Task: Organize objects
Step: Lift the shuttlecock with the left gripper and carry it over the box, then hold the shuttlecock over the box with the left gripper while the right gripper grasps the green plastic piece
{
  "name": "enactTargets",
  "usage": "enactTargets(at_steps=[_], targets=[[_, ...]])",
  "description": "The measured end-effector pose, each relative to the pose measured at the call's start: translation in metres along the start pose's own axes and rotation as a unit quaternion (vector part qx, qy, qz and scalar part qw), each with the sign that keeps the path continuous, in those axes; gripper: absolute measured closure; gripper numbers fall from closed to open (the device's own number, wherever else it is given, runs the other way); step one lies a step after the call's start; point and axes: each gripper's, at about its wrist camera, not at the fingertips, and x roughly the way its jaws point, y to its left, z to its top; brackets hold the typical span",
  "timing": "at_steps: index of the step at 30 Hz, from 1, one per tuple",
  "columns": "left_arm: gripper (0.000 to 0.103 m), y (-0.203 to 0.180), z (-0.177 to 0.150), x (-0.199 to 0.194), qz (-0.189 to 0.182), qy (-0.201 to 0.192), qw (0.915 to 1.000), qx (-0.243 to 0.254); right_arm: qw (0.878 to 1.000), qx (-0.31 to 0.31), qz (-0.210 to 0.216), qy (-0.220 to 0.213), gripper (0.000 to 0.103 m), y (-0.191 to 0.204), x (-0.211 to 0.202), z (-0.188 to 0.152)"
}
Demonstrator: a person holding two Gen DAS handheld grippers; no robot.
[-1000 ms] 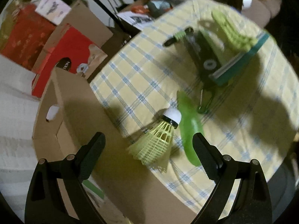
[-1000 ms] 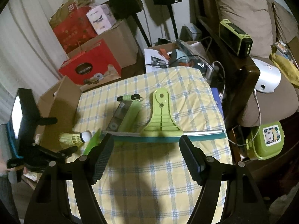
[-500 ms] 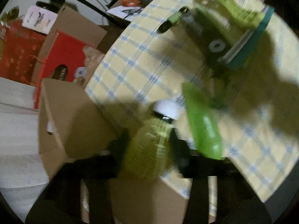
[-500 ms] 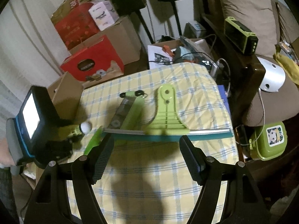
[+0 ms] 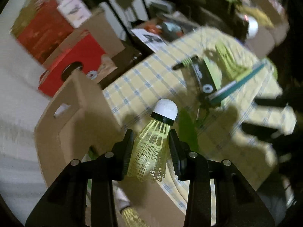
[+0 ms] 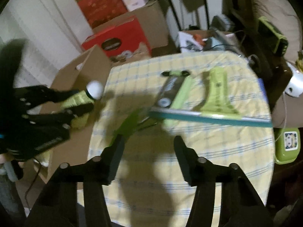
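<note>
The yellow shuttlecock, on the checked tablecloth a second ago, is now lifted off it, over the open cardboard box beside the table; the drop looks next. The left gripper, angled steeply down, pinches its skirt. The right gripper's jaws, just closing, hold nothing.

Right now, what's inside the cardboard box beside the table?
Through the left tool, shut on the shuttlecock, the cardboard box shows another yellow shuttlecock skirt and something white at the bottom. The tool and the box walls hide the rest.
</note>
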Motion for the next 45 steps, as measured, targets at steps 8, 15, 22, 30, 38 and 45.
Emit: enactTargets(at_steps=[8,15,22,30,38,45], targets=[[0.07,0.025,-0.031,-0.063,-0.028,-0.063,0.9945,-0.078,0.999,0.009,0.024,0.036,0.063,0.031,0.042,-0.007],[0.07,0.037,-0.051,-0.092,-0.053,-0.099,0.9878,-0.109,0.999,0.021,0.009,0.045,0.063,0.046,0.068,-0.003],[0.07,0.046,-0.068,-0.095,-0.073,-0.113,0.9826,-0.128,0.998,0.021,-0.023,0.049,0.063,0.06,0.085,-0.002],[0.07,0.065,-0.083,-0.093,-0.087,-0.119,0.9768,-0.155,0.995,-0.004,-0.095,0.028,0.047,0.081,0.098,-0.006],[0.07,0.073,-0.099,-0.09,-0.097,-0.121,0.9729,-0.171,0.985,-0.059,-0.16,-0.004,0.067,0.1,0.107,-0.016],[0.07,0.075,-0.105,-0.09,-0.1,-0.12,0.9715,-0.178,0.992,-0.046,-0.116,-0.002,0.077,0.087,0.099,-0.014]])
